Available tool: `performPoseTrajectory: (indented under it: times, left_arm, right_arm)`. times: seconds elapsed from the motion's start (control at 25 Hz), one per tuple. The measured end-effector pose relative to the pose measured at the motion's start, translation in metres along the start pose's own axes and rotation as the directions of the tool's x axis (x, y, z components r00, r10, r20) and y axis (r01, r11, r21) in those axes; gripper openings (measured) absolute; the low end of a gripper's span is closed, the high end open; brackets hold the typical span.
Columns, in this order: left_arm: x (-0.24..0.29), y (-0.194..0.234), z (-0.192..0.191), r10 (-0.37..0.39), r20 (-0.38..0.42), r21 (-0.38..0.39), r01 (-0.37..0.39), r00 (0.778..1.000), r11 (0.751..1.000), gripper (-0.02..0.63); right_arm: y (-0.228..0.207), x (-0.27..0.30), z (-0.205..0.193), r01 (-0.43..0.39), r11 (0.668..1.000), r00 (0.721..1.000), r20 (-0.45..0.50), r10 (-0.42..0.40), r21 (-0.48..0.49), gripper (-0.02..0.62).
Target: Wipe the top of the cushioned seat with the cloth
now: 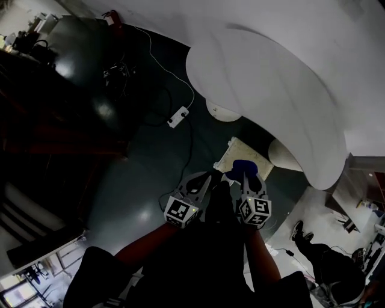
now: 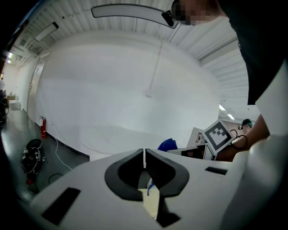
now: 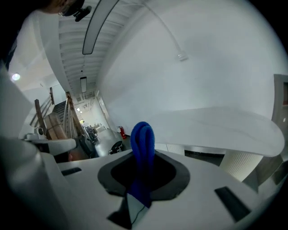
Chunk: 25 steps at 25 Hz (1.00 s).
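My right gripper [image 3: 143, 155] is shut on a folded blue cloth [image 3: 142, 139], which sticks up between its jaws. In the head view this cloth [image 1: 243, 168] hangs at the tip of the right gripper [image 1: 245, 176], over a cream square cushioned seat [image 1: 233, 153] on the dark floor. Whether the cloth touches the seat I cannot tell. My left gripper [image 1: 212, 177] sits just left of it, beside the seat's near edge. Its jaws [image 2: 144, 156] are shut with nothing between them. The left gripper view also shows the cloth [image 2: 168, 144] to its right.
A large white curved counter [image 1: 271, 78] on round white pedestals [image 1: 223, 112] stands over and behind the seat. A white power strip [image 1: 178, 117] with its cable lies on the floor to the left. A red fire extinguisher [image 1: 112, 18] stands far back. Another person [image 1: 328, 261] is at lower right.
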<state>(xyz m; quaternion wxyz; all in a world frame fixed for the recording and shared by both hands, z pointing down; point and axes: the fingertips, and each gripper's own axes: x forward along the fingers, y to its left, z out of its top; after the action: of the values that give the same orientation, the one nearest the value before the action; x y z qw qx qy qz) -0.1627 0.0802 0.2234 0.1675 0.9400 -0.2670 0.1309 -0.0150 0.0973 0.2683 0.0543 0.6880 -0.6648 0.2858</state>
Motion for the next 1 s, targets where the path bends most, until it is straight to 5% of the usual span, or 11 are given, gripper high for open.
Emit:
performPoseTrajectory:
  times: [0.24,0.4,0.6,0.76,1.0]
  left_arm:
    - [0.05,0.015,-0.023,0.072,-0.059,-0.031,-0.074,0.996,0.997,0.025]
    - [0.071,0.024,-0.02,0.121,-0.046,0.008,-0.121,0.992,0.993,0.025]
    - [0.099,0.04,-0.065,0.087,-0.105,-0.057,-0.093,0.991,0.994,0.025]
    - [0.131,0.053,-0.096,0.076,-0.157,-0.108,-0.093,0.985,0.99,0.025]
    - [0.165,0.071,-0.119,0.05,-0.165,-0.019,-0.054,0.985,0.998,0.025]
  right_arm:
    - [-0.015,0.069,-0.011,-0.095,0.995,0.993,-0.07,0.096,0.01,0.084]
    - [-0.027,0.093,-0.024,-0.078,0.997,0.99,-0.119,0.074,-0.028,0.084]
    - [-0.055,0.123,-0.078,0.02,0.999,0.976,-0.219,-0.011,0.037,0.084]
    - [-0.077,0.151,-0.109,0.016,1.0,0.954,-0.298,-0.009,0.023,0.084]
    - [-0.097,0.187,-0.144,0.0,1.0,0.943,-0.332,-0.001,-0.003,0.084]
